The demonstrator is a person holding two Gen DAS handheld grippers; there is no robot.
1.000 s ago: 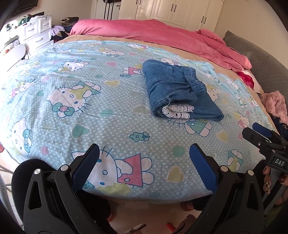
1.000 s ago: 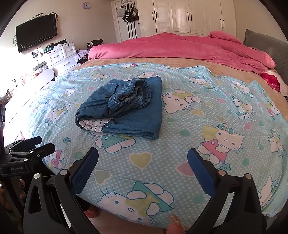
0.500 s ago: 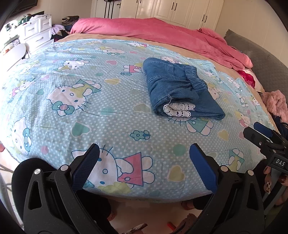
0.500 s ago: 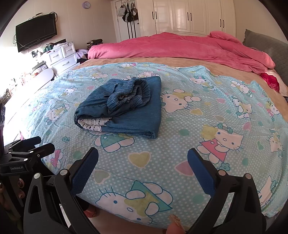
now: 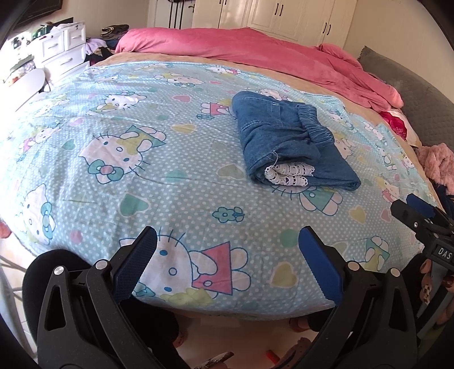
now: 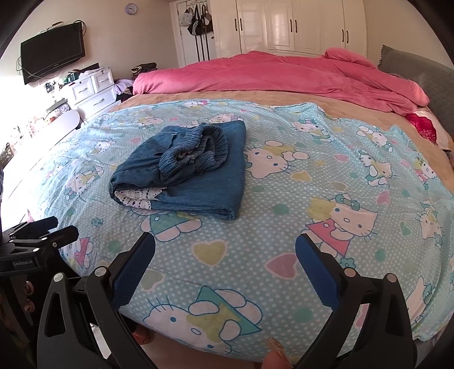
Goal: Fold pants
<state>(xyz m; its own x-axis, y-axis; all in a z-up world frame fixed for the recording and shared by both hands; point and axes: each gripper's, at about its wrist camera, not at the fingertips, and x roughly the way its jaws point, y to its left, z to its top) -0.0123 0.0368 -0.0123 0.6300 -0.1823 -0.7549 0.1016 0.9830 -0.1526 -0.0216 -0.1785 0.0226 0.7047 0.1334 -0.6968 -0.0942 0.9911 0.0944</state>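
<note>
Blue denim pants (image 5: 286,142) with white lace trim lie folded into a compact bundle on the light blue cartoon-cat sheet (image 5: 142,159); they also show in the right wrist view (image 6: 187,167). My left gripper (image 5: 227,244) is open and empty, held back at the bed's near edge, well short of the pants. My right gripper (image 6: 225,249) is open and empty, also at the near edge. The right gripper shows at the right edge of the left wrist view (image 5: 420,213), and the left gripper shows at the left edge of the right wrist view (image 6: 42,230).
A pink duvet (image 5: 255,54) is heaped across the far side of the bed. A grey headboard cushion (image 5: 411,93) is at the right. White drawers (image 6: 90,90) and a wall TV (image 6: 52,52) stand to the left, white wardrobes (image 6: 298,25) behind.
Both grippers have shifted only slightly; the pants sit a touch lower and nearer in both views. The pants lie untouched and both grippers stay open.
</note>
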